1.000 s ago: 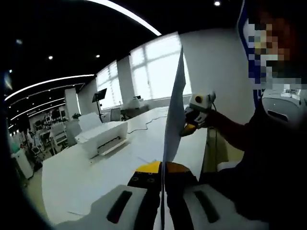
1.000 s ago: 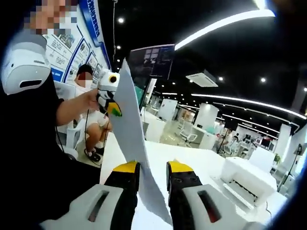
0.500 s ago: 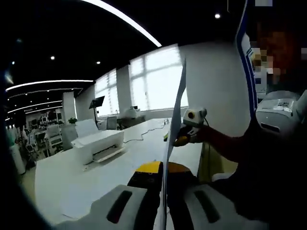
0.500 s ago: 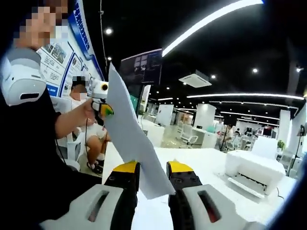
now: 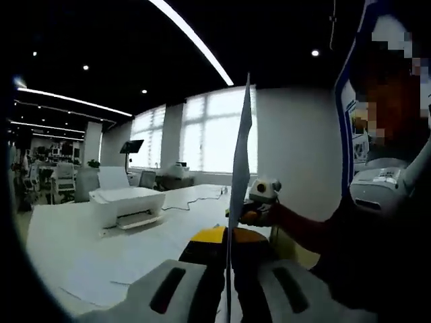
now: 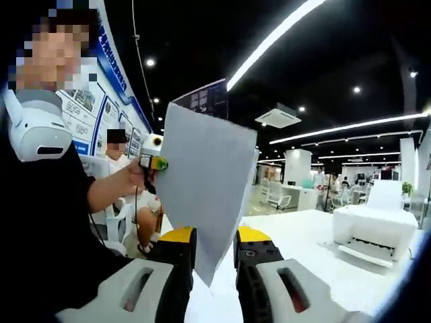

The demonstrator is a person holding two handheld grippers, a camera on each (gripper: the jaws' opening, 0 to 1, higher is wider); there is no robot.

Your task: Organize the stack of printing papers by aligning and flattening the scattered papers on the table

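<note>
The paper (image 6: 202,195) stands upright in the air above the table (image 5: 60,235), held at opposite edges; in the left gripper view it shows edge-on as a thin strip. The left gripper (image 5: 227,252) clamps its near edge, jaws narrow. The right gripper (image 6: 210,252) holds the sheet's lower corner between its yellow-tipped jaws. More sheets (image 5: 101,276) lie flat on the table, near a printer (image 5: 128,204)

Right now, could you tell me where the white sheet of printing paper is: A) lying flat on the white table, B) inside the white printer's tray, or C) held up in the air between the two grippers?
C: the white sheet of printing paper stands raised off the white table, gripped by the left gripper and the right gripper.
</note>
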